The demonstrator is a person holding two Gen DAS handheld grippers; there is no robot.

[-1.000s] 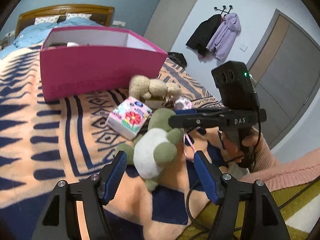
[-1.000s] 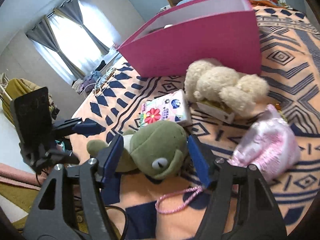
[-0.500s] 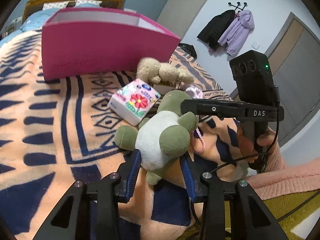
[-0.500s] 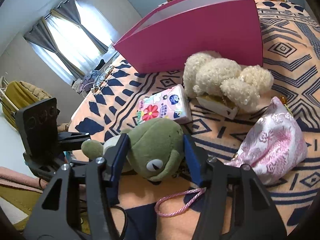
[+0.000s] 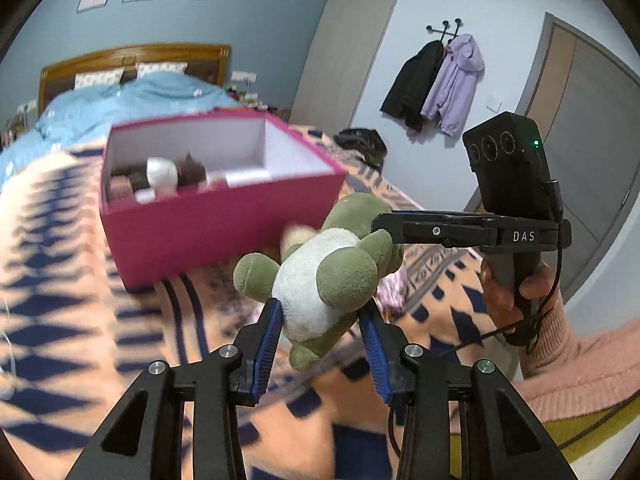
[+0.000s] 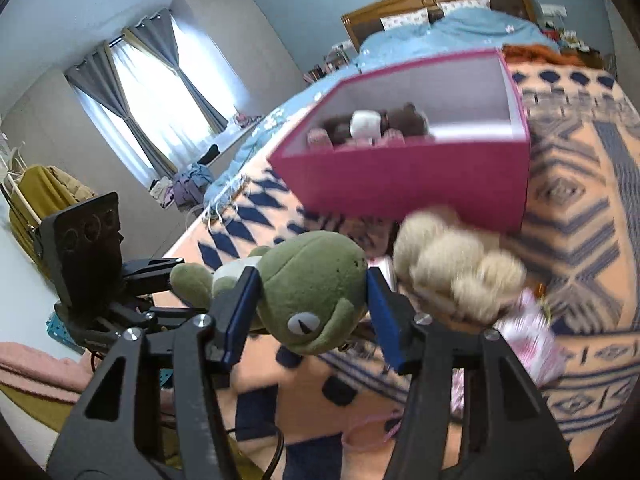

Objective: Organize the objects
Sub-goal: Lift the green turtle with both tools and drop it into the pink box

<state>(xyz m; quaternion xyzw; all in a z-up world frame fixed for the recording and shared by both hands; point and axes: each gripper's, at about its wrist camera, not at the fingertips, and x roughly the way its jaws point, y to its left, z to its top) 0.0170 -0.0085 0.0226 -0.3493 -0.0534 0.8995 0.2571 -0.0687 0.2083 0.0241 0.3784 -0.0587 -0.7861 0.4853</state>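
A green plush frog [image 5: 328, 276] with a white belly hangs in the air above the patterned blanket. My left gripper [image 5: 322, 328] is shut on its body. My right gripper [image 6: 310, 304] is shut on its head [image 6: 312, 288]. An open pink box [image 5: 216, 208] stands on the bed beyond, also in the right wrist view [image 6: 404, 172], with a brown and white plush [image 6: 372, 124] inside. A cream teddy bear [image 6: 452, 268] lies in front of the box, to the right of the frog.
A pink patterned pouch [image 6: 532, 344] lies on the blanket [image 5: 72, 280] at the right. A blue duvet [image 5: 120, 96] and wooden headboard are behind the box. Coats [image 5: 436, 80] hang on the wall by a door.
Both grippers closed on the frog and lifted it off the blanket, up toward the pink box. The box's inside now shows from above.
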